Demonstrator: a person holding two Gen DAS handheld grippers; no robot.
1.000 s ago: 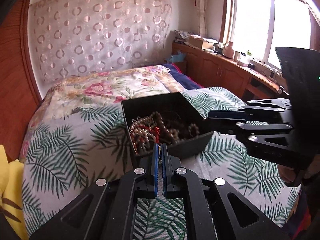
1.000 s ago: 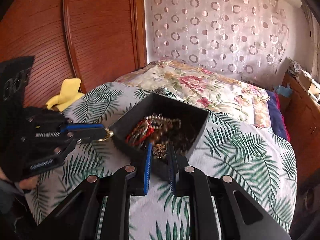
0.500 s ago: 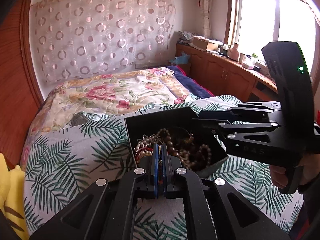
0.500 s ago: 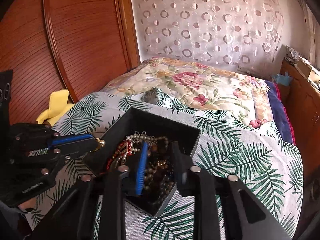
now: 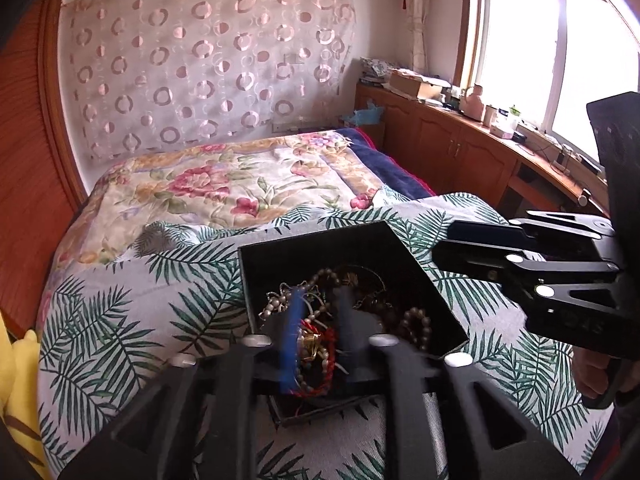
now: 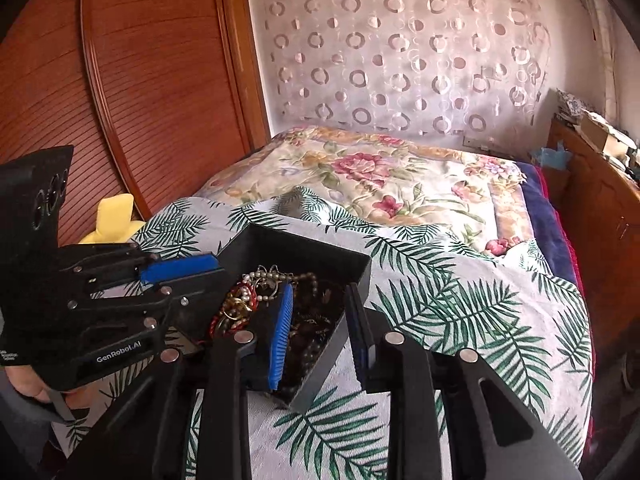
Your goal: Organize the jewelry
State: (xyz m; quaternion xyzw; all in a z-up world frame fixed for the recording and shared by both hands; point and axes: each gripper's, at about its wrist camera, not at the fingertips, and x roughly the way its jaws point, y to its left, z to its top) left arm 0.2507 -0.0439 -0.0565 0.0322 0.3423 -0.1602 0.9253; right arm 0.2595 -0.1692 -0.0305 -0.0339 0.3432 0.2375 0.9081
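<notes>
Bed [image 5: 120,320] fills both views; black box [image 5: 304,248] sits lower centre on the palm-leaf cover, jewelry [image 5: 320,332] tangled inside. Left gripper [image 5: 316,320] spread, blurred, fingers straddling the beads from the near rim, so it is nearer. Right gripper [image 6: 318,320] spread, straddling the box's right wall, one finger inside, one outside
</notes>
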